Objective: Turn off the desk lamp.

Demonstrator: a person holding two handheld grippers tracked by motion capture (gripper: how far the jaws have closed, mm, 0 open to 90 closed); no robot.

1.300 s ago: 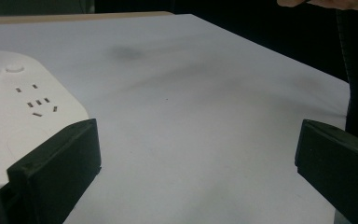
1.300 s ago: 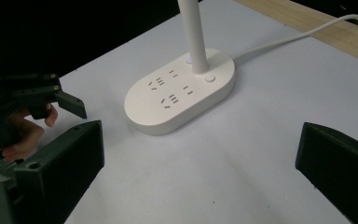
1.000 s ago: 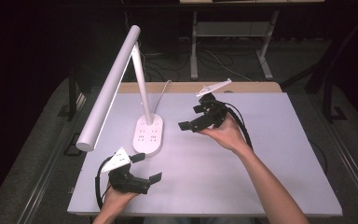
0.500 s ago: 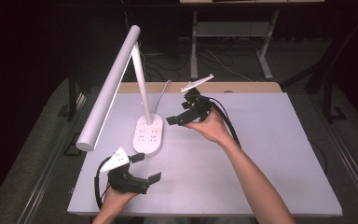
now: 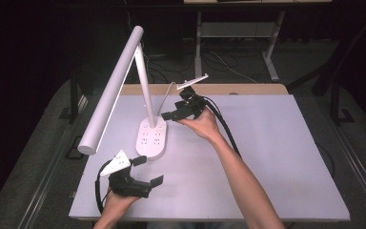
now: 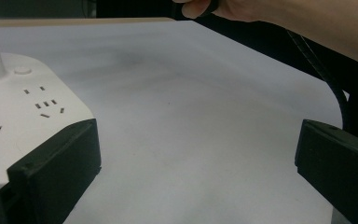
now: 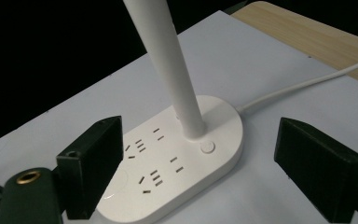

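In the high view the right gripper [image 5: 180, 112] was held at the centre of the frame, fingers spread and empty, just right of the desk lamp's upright stem [image 5: 144, 86], which rose from the white socket base [image 5: 151, 139] on the worktop [image 5: 276, 157]. It was judged the nearer hand to the stem; the left gripper [image 5: 148, 170], fingers likewise spread, was kept at lower left beside the base's near end. The round button [image 7: 207, 146] at the stem's foot was resolved in the right gripper view.
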